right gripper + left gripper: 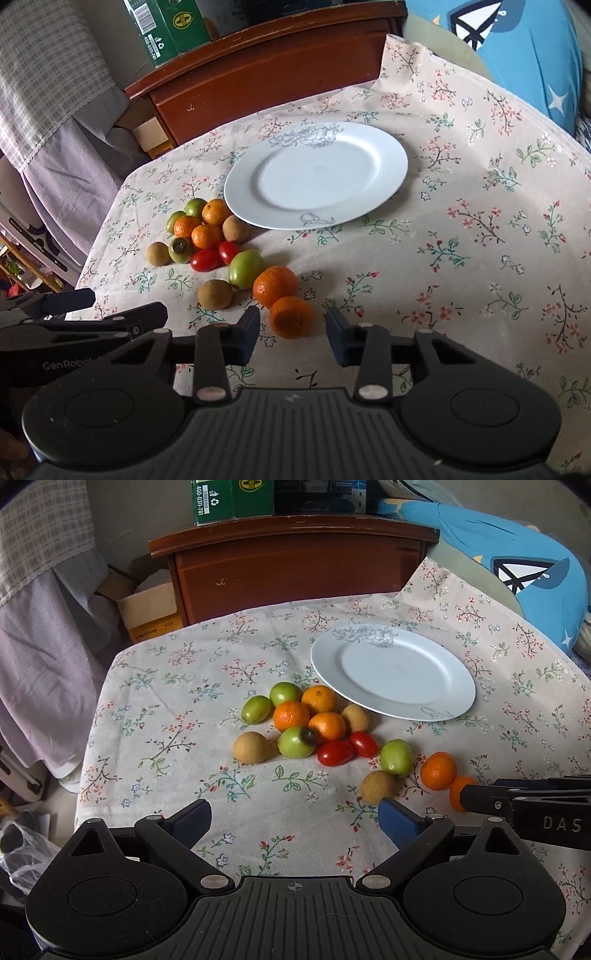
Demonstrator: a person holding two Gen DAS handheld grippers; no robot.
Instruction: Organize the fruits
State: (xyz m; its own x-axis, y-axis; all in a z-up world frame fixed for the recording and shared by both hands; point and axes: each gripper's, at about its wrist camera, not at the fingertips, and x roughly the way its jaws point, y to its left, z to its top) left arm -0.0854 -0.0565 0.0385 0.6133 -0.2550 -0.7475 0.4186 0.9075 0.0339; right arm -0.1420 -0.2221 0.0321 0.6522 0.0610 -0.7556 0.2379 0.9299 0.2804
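A white plate (393, 672) lies on a floral tablecloth (221, 782), also in the right wrist view (316, 175). Left of and below it lies a heap of fruit: oranges (291, 715), green fruits (295, 742), red tomatoes (335, 753) and brown round fruits (251, 747). My left gripper (294, 819) is open and empty, hovering short of the heap. My right gripper (292, 334) is open with its jaws on either side of the nearest orange (291, 316), not closed on it. A second orange (275, 286) lies just behind it.
A brown wooden cabinet (295, 572) stands behind the table with green boxes (232, 498) on top. A blue cushion (517, 568) lies at the back right. Cardboard boxes (147, 609) and hanging clothes (48, 627) are at the left, off the table's edge.
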